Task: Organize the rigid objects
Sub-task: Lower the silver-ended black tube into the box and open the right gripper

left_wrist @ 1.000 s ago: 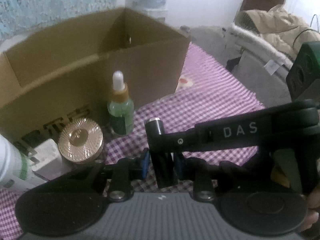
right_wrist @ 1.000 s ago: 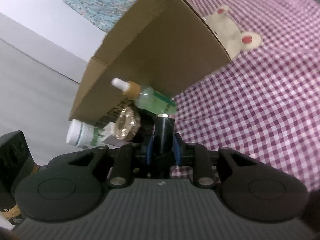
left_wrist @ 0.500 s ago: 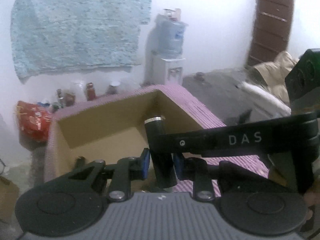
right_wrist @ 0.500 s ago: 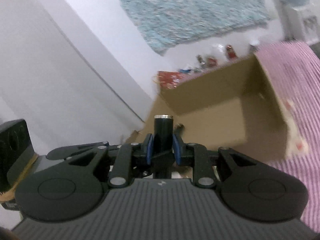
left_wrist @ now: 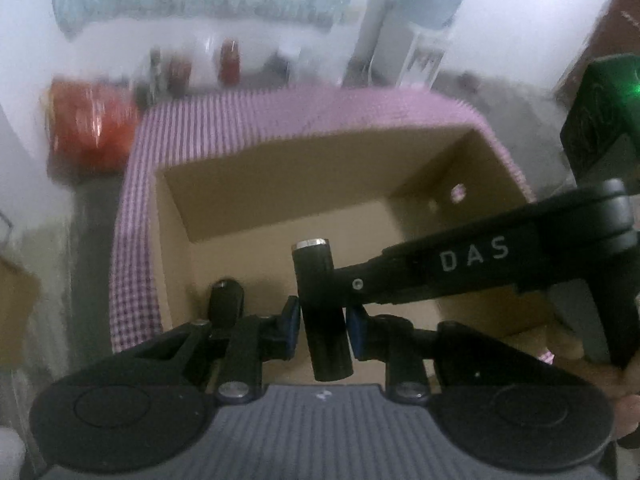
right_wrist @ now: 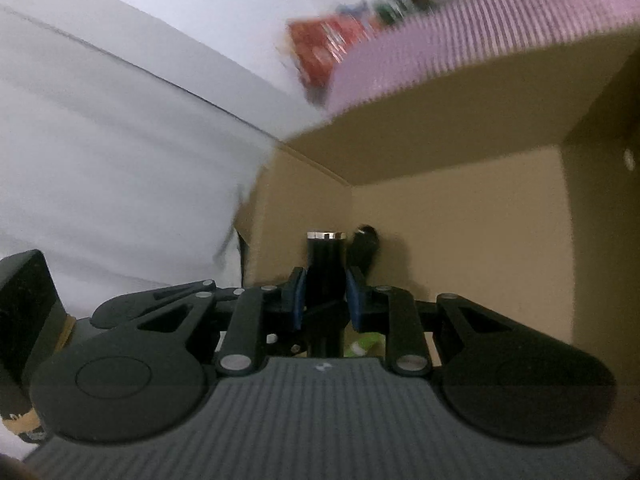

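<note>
- We see the left gripper (left_wrist: 322, 322) with its blue pads (left_wrist: 291, 322) closed on a black tube (left_wrist: 320, 300), which stands upright between them, its silver-rimmed end (left_wrist: 310, 243) pointing away from the camera.
- We see the right gripper (right_wrist: 325, 300) clamped on the same tube (right_wrist: 326, 264); in the left view its arm, marked "DAS" (left_wrist: 474, 254), enters from the right edge and meets the tube above the left pads.
- The tube hangs over the open box (left_wrist: 280, 184), above its floor and toward the near wall.
- A second dark, rounded object (left_wrist: 226, 300) sits inside the box near its left wall; we see it in the right view (right_wrist: 366, 248) just beside the tube. What it is we cannot tell.
- The box rests on a pink checked cloth (left_wrist: 132, 220), which shows along the box's far and left edges.
- A fingertip (left_wrist: 628, 424) shows at the right edge of the left view.
- Beyond the cloth, blurred: a red bag (left_wrist: 92, 124) and a water dispenser (left_wrist: 428, 32) against the wall.
</note>
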`<state>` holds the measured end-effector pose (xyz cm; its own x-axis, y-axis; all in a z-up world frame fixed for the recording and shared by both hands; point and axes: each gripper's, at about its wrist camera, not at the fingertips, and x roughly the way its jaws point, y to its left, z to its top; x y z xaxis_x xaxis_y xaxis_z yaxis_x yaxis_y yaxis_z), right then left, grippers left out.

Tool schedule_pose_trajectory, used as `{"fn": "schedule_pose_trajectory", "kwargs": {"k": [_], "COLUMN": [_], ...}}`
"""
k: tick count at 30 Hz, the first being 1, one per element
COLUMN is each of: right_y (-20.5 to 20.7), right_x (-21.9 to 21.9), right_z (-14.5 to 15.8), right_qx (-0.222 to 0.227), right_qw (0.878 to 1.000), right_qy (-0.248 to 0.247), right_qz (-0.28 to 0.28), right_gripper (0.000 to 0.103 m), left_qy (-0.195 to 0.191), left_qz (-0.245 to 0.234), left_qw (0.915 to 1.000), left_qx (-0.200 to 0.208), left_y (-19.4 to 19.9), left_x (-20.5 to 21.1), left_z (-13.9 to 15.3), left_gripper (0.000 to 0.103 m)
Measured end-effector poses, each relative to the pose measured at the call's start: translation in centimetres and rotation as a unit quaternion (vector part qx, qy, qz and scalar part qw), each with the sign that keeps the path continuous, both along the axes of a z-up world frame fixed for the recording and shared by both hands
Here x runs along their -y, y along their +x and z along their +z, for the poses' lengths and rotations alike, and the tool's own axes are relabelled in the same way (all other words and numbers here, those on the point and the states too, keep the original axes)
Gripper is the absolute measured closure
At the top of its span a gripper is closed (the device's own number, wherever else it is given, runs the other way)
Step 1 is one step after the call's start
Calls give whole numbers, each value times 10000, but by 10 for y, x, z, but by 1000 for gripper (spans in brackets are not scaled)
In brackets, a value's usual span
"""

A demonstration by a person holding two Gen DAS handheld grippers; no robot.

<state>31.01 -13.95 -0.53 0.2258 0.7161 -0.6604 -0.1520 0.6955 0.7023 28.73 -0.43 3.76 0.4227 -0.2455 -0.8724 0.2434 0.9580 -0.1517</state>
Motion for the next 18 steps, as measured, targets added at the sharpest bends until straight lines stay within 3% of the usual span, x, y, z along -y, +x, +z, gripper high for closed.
{"fn": "schedule_pose_trajectory", "kwargs": {"k": [3,7,14,18], "right_y": [20,38,46,29], "right_x": [-9,-16,-26,-7], "right_z": [-23,-41,-43,-29], "right_qx": [-391,-589,-611,-570], "right_qw": [9992,9978,9972,9978], "right_qy": [-116,-283,-420,-302], "right_qz": [52,100,-18,-162], "right_gripper": [82,81,81,79], "left_qy": [155,501,763,791], "left_qz": [25,17,91,55], "left_qw": [9996,9982,9967,9968], "left_qx": [-220,-318,-278,-58], "left_y": [15,30,41,34], "left_x": [-2,3,8,11], "left_z": [-18,-34,-43,-34], "left_gripper": [78,77,77,73]}}
